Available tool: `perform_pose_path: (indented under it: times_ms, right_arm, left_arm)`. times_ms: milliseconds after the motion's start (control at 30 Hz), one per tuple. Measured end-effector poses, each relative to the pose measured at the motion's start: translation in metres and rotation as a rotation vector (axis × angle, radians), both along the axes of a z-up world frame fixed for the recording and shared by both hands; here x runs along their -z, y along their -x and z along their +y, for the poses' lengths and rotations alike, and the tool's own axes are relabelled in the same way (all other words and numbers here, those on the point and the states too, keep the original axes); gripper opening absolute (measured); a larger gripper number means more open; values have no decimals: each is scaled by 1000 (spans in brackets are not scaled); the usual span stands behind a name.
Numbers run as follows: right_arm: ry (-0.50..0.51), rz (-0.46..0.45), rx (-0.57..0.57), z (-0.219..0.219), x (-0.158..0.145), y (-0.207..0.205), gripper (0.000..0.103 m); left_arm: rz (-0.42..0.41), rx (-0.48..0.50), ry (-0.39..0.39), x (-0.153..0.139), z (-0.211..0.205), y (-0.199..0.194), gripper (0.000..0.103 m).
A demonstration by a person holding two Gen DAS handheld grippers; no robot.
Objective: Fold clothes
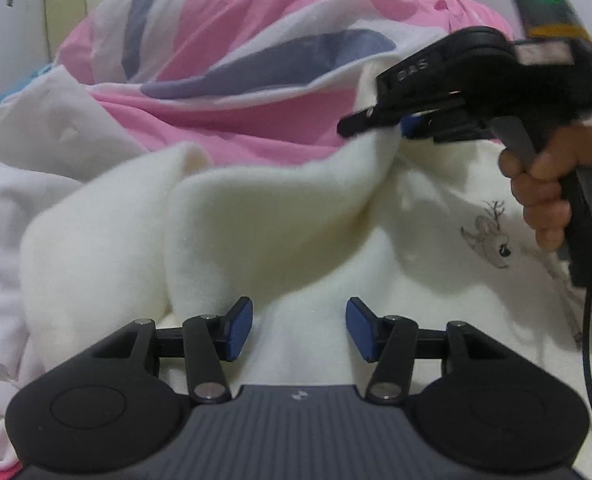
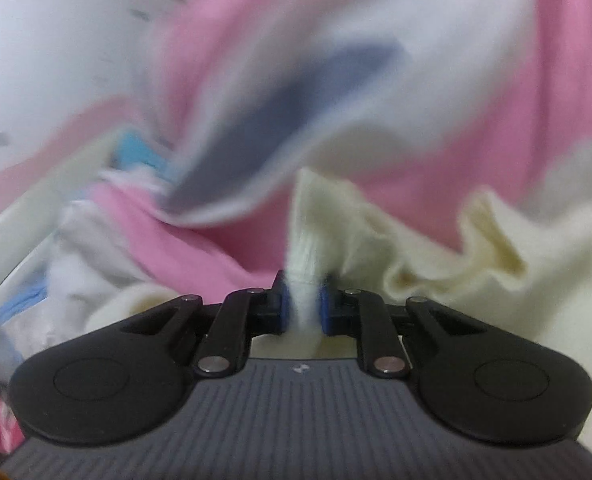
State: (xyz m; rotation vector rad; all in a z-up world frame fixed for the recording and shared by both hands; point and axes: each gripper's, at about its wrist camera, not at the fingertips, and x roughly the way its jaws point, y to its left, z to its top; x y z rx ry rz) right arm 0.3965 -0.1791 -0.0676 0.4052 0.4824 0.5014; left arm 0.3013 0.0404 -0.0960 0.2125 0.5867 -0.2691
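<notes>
Cream fleece garment (image 1: 256, 240), deer motif, rumpled on a bed against a pink quilt (image 1: 236, 40); unfolded yet. Right tongs (image 2: 303, 304) pinch a ribbed edge, lifting it. Left tongs (image 1: 299, 328) hover half-wide, empty.

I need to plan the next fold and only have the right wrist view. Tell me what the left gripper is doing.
Observer: The left gripper is open, its blue pads over the cream garment with nothing pinched.
Operator: Describe where my right gripper sits on the garment.
Observer: The right gripper pinches a lifted edge, so the cloth tents up towards it.
Operator: Report any marking on the garment.
Observer: A small deer print lies flat below the right hand.
</notes>
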Motion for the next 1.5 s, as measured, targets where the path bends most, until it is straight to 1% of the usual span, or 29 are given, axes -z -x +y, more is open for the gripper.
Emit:
perform_pose_path:
  times_ms: [33, 67, 167, 233, 300, 333, 367, 433, 467, 533, 600, 633, 667, 700, 733, 767, 800, 833, 900, 933, 967, 1033, 1067, 1133, 1233, 1300, 1333, 1433, 1500]
  right_arm:
    - [-4, -41, 3, 2, -1, 3, 14]
    - [-28, -52, 3, 3, 0, 2, 14]
    - [-38, -44, 14, 7, 5, -16, 13]
    - [-15, -37, 9, 8, 14, -31, 14]
    - [5, 5, 0, 10, 24, -49, 13]
    - [-25, 56, -9, 9, 33, -64, 13]
    - [-81, 103, -15, 4, 37, -74, 13]
    - [-170, 188, -47, -8, 32, -82, 18]
    - [-187, 226, -75, -13, 25, -84, 25]
    - [-133, 209, -91, -22, 3, -66, 38]
    - [-77, 192, -105, -31, -20, -48, 65]
    - [-49, 183, -112, -36, -31, -39, 69]
    - [-21, 174, -119, -40, -43, -30, 70]
    - [33, 155, -129, -38, -49, -15, 70]
    - [89, 135, -139, -36, -56, -1, 70]
    - [144, 116, -149, -34, -62, 14, 66]
    - [199, 96, -159, -32, -68, 28, 57]
    - [248, 104, -193, -23, -63, 36, 52]
    - [345, 120, -263, -5, -52, 51, 29]
    - [393, 121, -296, 14, -44, 51, 26]
    - [428, 122, -337, 29, -33, 51, 25]
    - [480, 128, -400, 61, -16, 40, 23]
    - [510, 133, -417, 79, -5, 32, 22]
    - [568, 146, -397, 106, 13, 8, 22]
    - [481, 187, -347, 119, 23, -26, 19]
    - [421, 214, -313, 127, 29, -49, 14]
    - [391, 228, -296, 131, 32, -60, 14]
    - [353, 250, -299, 116, 22, -52, 16]
    - [311, 266, -271, 92, 5, -38, 21]
  left_arm:
    - [2, -8, 4, 1, 2, 0, 54]
    - [5, -16, 8, 2, 5, 0, 53]
    - [3, -30, -1, 4, 6, 1, 53]
    - [1, -32, -16, 6, 3, 2, 53]
    - [0, -32, -27, 8, 1, 1, 53]
    - [1, -33, -25, 7, 2, 2, 53]
    - [2, -33, -23, 7, 4, 3, 53]
    - [5, -33, -9, 6, 8, 3, 53]
    - [8, -32, 0, 5, 11, 3, 53]
    - [10, -30, 32, 4, 18, -1, 51]
    - [6, -36, 89, 0, 27, -6, 47]
    - [5, -42, 119, -2, 33, -9, 43]
    - [4, -55, 145, -3, 40, -11, 38]
    - [3, -67, 171, -5, 47, -14, 33]
    - [2, -81, 196, -6, 53, -17, 23]
    - [2, -102, 213, -9, 57, -21, 13]
    - [5, -126, 241, -10, 63, -22, 9]
    - [8, -150, 269, -10, 69, -25, 4]
    - [23, -187, 329, -9, 80, -32, 4]
    - [29, -204, 354, -8, 85, -36, 4]
    - [27, -210, 354, -8, 85, -37, 4]
    - [9, -224, 327, -8, 81, -39, 4]
    - [2, -231, 316, -8, 80, -39, 4]
    - [3, -243, 323, -8, 81, -39, 4]
    - [16, -254, 325, -6, 83, -43, 4]
    - [13, -255, 321, -5, 84, -42, 4]
    - [12, -255, 319, -5, 84, -40, 4]
    - [5, -252, 309, -5, 83, -37, 4]
    - [8, -242, 311, -7, 83, -34, 4]
